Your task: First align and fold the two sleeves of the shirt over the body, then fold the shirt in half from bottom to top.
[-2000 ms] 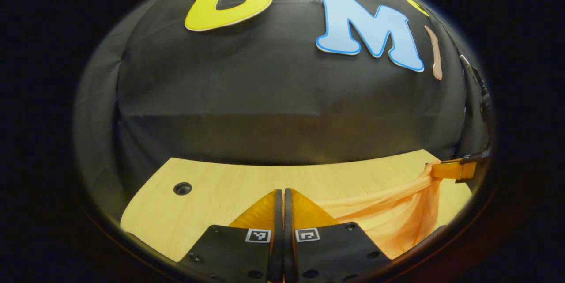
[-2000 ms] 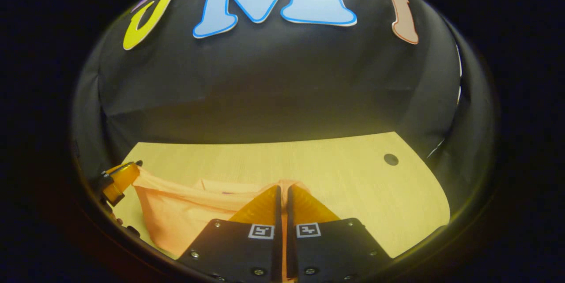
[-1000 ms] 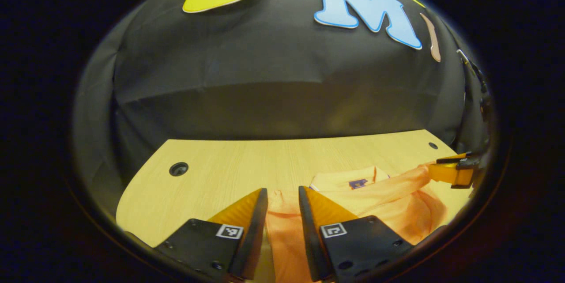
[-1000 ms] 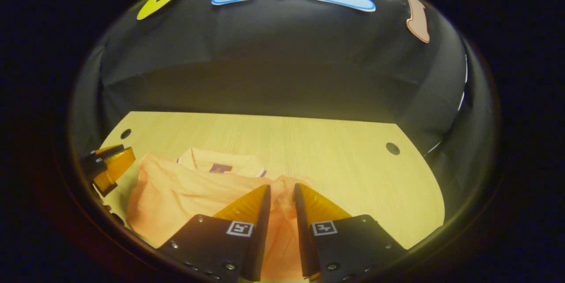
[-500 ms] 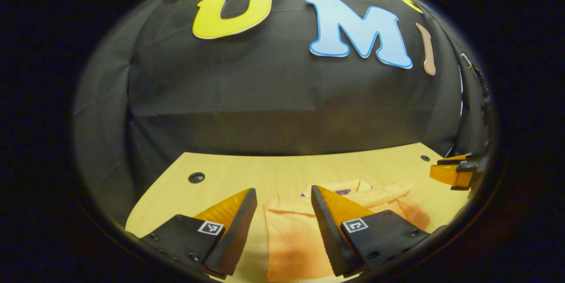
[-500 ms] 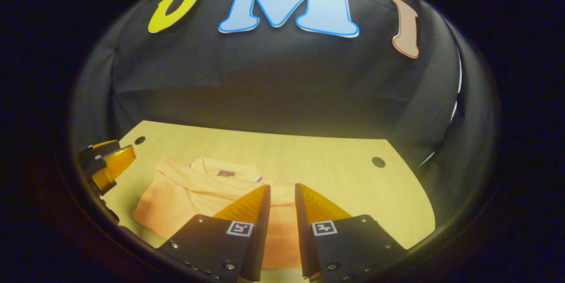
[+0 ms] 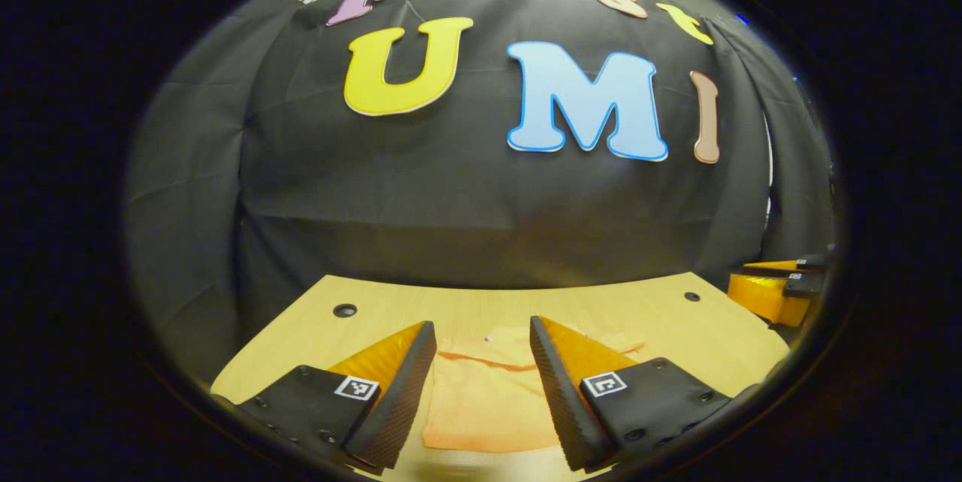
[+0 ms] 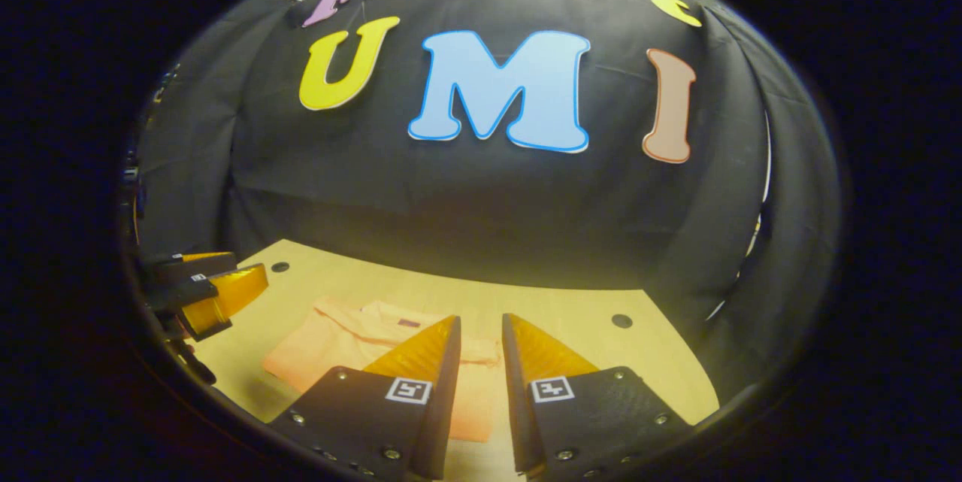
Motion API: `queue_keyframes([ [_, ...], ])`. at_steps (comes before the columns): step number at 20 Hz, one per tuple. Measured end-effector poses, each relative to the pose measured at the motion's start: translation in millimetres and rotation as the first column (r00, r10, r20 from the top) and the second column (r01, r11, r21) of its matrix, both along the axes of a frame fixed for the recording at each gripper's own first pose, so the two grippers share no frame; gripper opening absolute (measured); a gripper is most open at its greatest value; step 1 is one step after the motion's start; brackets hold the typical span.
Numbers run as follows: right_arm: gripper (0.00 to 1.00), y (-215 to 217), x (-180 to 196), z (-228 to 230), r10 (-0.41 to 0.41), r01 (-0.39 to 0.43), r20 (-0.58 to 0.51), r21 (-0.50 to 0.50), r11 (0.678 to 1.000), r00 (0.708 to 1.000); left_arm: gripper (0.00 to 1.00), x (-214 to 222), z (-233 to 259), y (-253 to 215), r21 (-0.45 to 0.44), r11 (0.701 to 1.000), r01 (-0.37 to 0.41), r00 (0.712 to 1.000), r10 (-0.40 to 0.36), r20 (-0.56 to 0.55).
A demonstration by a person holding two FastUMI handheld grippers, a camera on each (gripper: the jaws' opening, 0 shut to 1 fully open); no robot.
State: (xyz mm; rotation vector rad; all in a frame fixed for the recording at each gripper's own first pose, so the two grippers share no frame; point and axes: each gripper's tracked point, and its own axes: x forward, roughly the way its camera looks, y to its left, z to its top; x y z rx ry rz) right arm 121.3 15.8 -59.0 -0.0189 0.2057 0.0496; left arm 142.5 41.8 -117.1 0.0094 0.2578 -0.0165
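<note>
in the left gripper view we see the left hand-held gripper [image 7: 481, 339] at 6 o'clock, its two fingers spread wide apart and holding nothing. between them, flat on the pale wooden tabletop [image 7: 661, 316], lies the orange shirt [image 7: 485, 403], folded into a compact rectangle with a crease line running across it near its far edge. the fingers sit above the cloth and we cannot tell whether they touch it. a small round hole [image 7: 345, 310] marks the tabletop at about 8 o'clock, and a second hole [image 7: 691, 296] sits at about 4 o'clock. at 3 o'clock, just past the tabletop's edge, the right hand-held gripper [image 7: 774, 288] shows; from here we cannot tell how its fingers stand.

in the right gripper view the right hand-held gripper [image 8: 479, 335] fills 6 o'clock, its fingers parted by a narrow gap and gripping nothing. the shirt [image 8: 331, 343] lies on the tabletop [image 8: 586, 331] toward 7 o'clock, folded flat, its collar edge with a small dark tag on the far side; part of it runs behind this gripper's fingers. the left hand-held gripper [image 8: 214, 288] hangs at 9 o'clock, apart from the shirt. a hole [image 8: 621, 320] shows at 5 o'clock and another hole [image 8: 279, 267] at 8 o'clock.
</note>
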Motion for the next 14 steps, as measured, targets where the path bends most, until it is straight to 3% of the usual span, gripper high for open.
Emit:
queue_keyframes([
  [9,0.34,-38,-53,31,-0.013,0.006,0.104,0.066,0.998,0.995,0.83,-65,38,-28,0.000,0.999,-0.054,0.994,0.053,0.090],
  [10,0.74,-40,-66,33,-0.013,0.005,0.102,0.074,0.997,0.995,0.83,-72,41,-32,-0.007,0.998,-0.059,0.993,0.060,0.101],
  [14,0.76,-42,-79,40,-0.015,0.003,0.106,0.113,0.994,0.994,0.83,-93,59,-40,-0.003,0.998,-0.060,0.989,0.060,0.136],
])
